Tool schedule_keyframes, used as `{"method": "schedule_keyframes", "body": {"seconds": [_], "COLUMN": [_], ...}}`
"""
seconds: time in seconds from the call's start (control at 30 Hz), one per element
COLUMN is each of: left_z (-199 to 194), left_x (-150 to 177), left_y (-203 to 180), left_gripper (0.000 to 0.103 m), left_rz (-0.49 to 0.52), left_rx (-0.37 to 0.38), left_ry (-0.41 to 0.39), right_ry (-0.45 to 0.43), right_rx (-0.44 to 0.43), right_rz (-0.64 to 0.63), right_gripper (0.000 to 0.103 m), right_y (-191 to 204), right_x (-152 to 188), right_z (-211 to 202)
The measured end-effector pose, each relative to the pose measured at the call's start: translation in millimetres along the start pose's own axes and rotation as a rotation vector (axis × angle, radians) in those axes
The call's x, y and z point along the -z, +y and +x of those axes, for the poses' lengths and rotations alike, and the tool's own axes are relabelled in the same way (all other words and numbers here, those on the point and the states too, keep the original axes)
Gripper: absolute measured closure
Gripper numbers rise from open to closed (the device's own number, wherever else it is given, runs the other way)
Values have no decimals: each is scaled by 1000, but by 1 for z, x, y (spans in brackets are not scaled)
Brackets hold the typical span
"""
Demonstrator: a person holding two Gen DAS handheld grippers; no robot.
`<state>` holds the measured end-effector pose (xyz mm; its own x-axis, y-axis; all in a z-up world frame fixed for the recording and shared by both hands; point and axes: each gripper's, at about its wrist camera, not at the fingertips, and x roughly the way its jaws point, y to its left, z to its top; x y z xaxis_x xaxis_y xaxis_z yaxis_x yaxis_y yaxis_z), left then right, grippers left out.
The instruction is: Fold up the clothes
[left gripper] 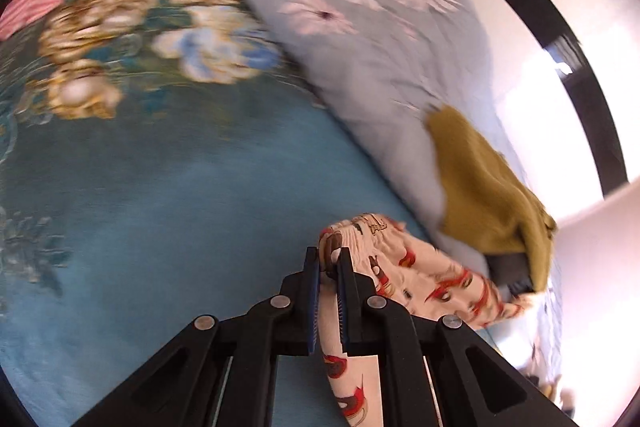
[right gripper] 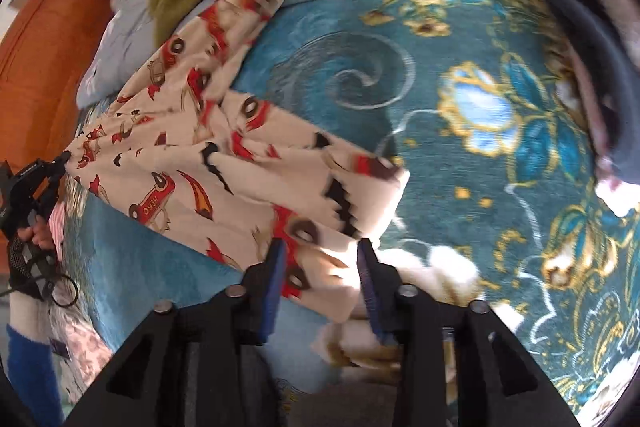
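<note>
two grippers (right gripper: 320,263), one car-print garment (right gripper: 168,163), one olive garment (left gripper: 488,187)

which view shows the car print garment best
The right wrist view: the garment is spread wide across the bedspread, the left gripper pinching its far edge and the near edge between the right gripper's fingers. The left wrist view shows only a bunched strip clamped in its gripper.

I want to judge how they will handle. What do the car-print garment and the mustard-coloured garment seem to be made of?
The car-print garment looks like thin, matte woven cotton: it drapes in soft pleats where the left gripper pinches it. The mustard-coloured garment looks thicker and fuzzy, perhaps knit or fleece; blur leaves that uncertain.
</note>
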<state>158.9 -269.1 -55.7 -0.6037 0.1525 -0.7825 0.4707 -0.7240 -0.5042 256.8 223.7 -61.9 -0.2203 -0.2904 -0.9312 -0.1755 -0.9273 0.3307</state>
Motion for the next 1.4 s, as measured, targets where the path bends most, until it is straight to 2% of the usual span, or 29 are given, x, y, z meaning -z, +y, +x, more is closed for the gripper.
{"method": "schedule_keyframes", "body": {"seconds": [0.03, 0.17, 0.33, 0.43, 0.57, 0.6, 0.63, 0.73, 0.8, 0.9, 1.07, 1.2, 1.4], "left_z": [-2, -1, 13, 17, 12, 10, 10, 8, 8, 8, 12, 12, 16], "left_x": [-4, -6, 0, 2, 2, 2, 3, 7, 11, 17, 26, 30, 30], "left_y": [14, 52, 64, 60, 57, 56, 54, 47, 41, 35, 30, 30, 37], "left_gripper": [95, 95, 95, 95, 95, 95, 95, 94, 94, 94, 94, 94, 94], "left_rz": [-19, -59, -103, -81, -88, -86, -82, -58, -44, -28, -37, -55, -83], "left_rx": [-22, -82, -73, -65, -38, -34, -31, -16, -3, 5, 16, 24, 14], "left_ry": [-7, -10, 11, 24, 29, 32, 37, 51, 59, 70, 92, 104, 122], "right_ry": [11, 20, -5, -5, 25, 30, 31, 20, -2, -43, -48, 23, 165], "right_rx": [2, 51, -25, -96, -161, -170, -181, -226, -270, -307, -354, -341, -323], "right_rz": [-22, -59, 133, 251, 350, 370, 384, 418, 430, 388, 211, 70, -56], "right_gripper": [50, 50, 50, 50, 52, 64, 83, 94, 95, 95, 95, 95, 93], "right_y": [5, 9, -22, -37, -34, -35, -34, -32, -31, -17, 49, 113, 191], "right_x": [1, 6, -6, -14, -19, -17, -17, -15, -17, -26, -36, -35, -32], "right_z": [4, 11, 15, 24, 46, 48, 50, 49, 40, 20, -9, 20, 85]}}
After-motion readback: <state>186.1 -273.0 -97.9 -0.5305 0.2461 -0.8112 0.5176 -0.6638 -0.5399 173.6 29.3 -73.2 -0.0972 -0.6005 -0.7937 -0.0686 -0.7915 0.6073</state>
